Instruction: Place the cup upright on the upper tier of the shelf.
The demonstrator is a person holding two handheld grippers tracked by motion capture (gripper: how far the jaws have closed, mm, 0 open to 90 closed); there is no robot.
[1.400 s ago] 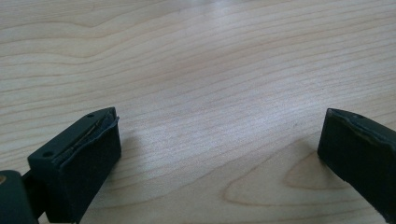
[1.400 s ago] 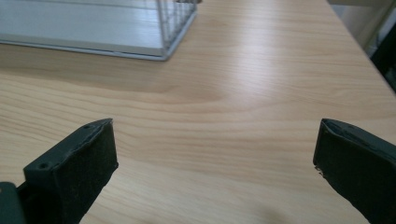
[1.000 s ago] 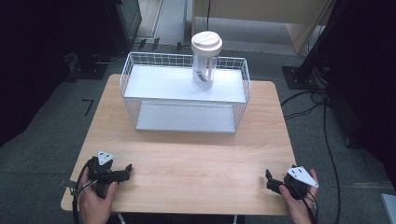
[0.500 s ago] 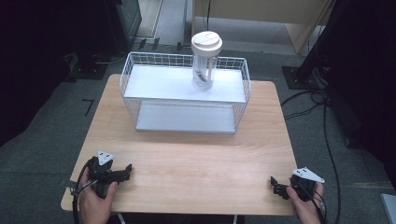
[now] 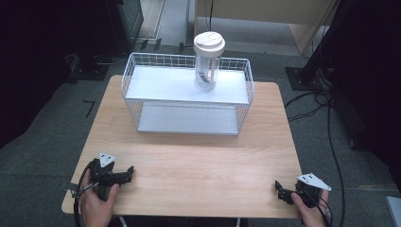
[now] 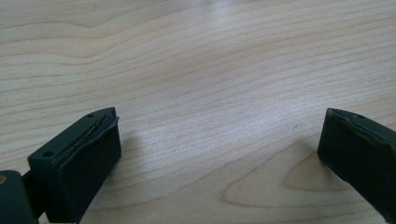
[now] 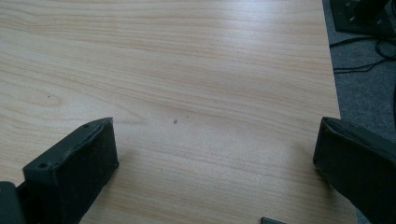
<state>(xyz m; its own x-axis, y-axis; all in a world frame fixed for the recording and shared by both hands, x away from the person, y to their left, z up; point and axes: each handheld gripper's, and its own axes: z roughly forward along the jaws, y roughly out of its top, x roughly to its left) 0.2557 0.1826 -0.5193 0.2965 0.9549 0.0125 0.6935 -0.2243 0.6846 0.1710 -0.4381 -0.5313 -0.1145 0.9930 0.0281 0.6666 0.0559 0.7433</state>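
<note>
One clear plastic cup with a white lid [image 5: 208, 61] stands upright in the upper centre, on the top shelf of the one white wire basket rack [image 5: 187, 97]. Since a second ago the right gripper [image 5: 285, 193] has slid toward the bottom-right corner, probably resetting. Two grippers, left gripper [image 5: 127, 171] too, both spread wide, holding nothing.

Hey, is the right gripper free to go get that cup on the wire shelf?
Probably yes. The right gripper is open and empty at the near table edge, bare tabletop lies ahead, and the cup stands unobstructed on the shelf's open top tier.
</note>
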